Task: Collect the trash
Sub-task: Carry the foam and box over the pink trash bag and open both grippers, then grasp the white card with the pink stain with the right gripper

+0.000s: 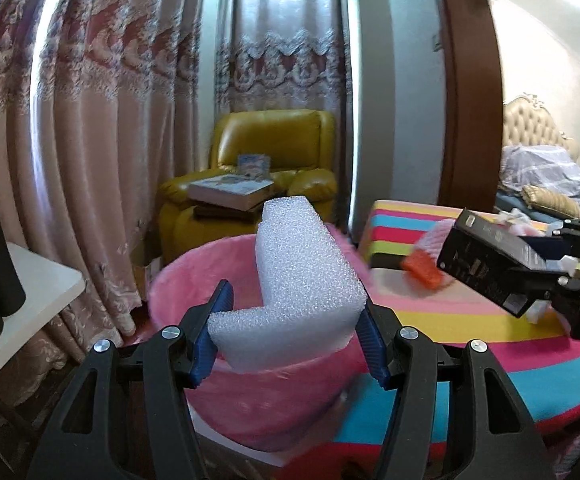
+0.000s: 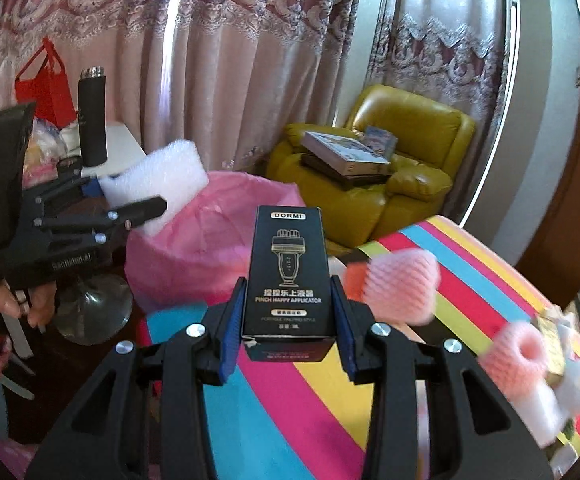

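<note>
Currently both tongs loaded. Left tongs clamp an L-shaped white foam block above the pink-lined round bin; not yet dropped. Right tongs grip a black printed carton box over the striped bed, near bin. Remaining: pink foam-net sleeves and misc. scraps on bed. Est. early-to-mid progress.

Striped surface, lower right of the right wrist frame: bands of pink, yellow, blue, red. Lying on it: 2 pink foam net sleeves, an orange item just beside one, and white foam scraps at the far right edge.
</note>
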The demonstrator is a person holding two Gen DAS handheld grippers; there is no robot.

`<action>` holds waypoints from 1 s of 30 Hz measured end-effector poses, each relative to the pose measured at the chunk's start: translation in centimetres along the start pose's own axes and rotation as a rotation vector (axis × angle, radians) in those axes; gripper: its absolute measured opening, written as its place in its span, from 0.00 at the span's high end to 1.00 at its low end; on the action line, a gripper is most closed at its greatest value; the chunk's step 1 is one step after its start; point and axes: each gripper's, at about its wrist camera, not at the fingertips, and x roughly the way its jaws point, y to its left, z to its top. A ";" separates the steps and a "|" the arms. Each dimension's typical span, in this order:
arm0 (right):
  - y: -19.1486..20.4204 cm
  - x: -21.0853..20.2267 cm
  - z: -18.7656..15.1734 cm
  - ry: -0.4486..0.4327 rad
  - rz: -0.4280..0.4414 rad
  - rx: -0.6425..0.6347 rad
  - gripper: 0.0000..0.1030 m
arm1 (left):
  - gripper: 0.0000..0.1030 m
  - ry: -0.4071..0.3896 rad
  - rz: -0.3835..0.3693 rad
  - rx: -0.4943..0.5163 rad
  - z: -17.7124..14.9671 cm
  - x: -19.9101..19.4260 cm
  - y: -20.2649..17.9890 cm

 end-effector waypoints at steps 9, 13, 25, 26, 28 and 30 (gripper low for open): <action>1.6 6.8 5.7 0.028 0.081 0.062 0.62 | 0.46 0.058 0.040 -0.043 -0.1 3.5 3.4; 2.8 9.4 7.0 0.033 0.085 0.050 0.62 | 0.46 0.068 0.053 -0.063 -0.3 4.6 4.4; 1.1 5.6 5.6 -0.075 0.086 0.056 0.29 | 0.13 0.013 0.145 -0.057 -1.8 2.1 3.9; 0.9 4.8 5.0 -0.077 0.078 0.054 0.29 | 0.13 0.006 0.143 -0.054 -2.0 1.6 3.6; 0.5 2.9 3.6 -0.082 0.064 0.050 0.29 | 0.13 0.000 0.132 -0.054 -2.2 0.9 2.9; 0.1 0.8 1.9 -0.087 0.049 0.042 0.27 | 0.13 -0.007 0.101 -0.057 -2.4 0.1 1.6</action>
